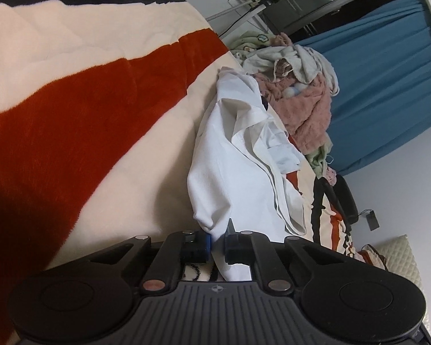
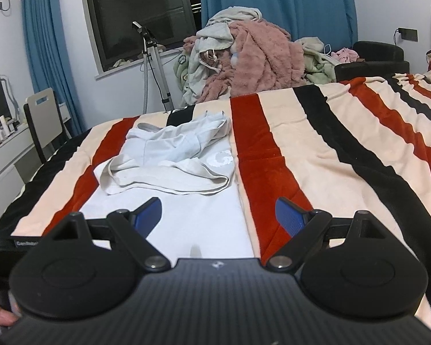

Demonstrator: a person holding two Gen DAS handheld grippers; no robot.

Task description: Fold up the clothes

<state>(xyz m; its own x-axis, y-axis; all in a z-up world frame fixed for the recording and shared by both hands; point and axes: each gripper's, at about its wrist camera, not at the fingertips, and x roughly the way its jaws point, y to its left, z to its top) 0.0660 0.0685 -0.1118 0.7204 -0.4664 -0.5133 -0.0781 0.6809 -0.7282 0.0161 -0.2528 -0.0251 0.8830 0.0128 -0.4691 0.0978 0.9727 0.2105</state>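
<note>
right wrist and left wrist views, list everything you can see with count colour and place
white garment: one, white with pale grey trim, crumpled on the blanket ahead of the grippers
striped blanket: one, cream, red and black, covering the bed
clothes pile: one heap, pink, grey and pale green, far end of the bed
curtains: two, blue, either side of the dark window
window: one, dark, back wall
stand: one, silver, below the window
chair: one, grey, left by the desk
left gripper: one, black with blue pads, shut on the white garment's edge
right gripper: one, black with blue pads, open above the garment
</note>
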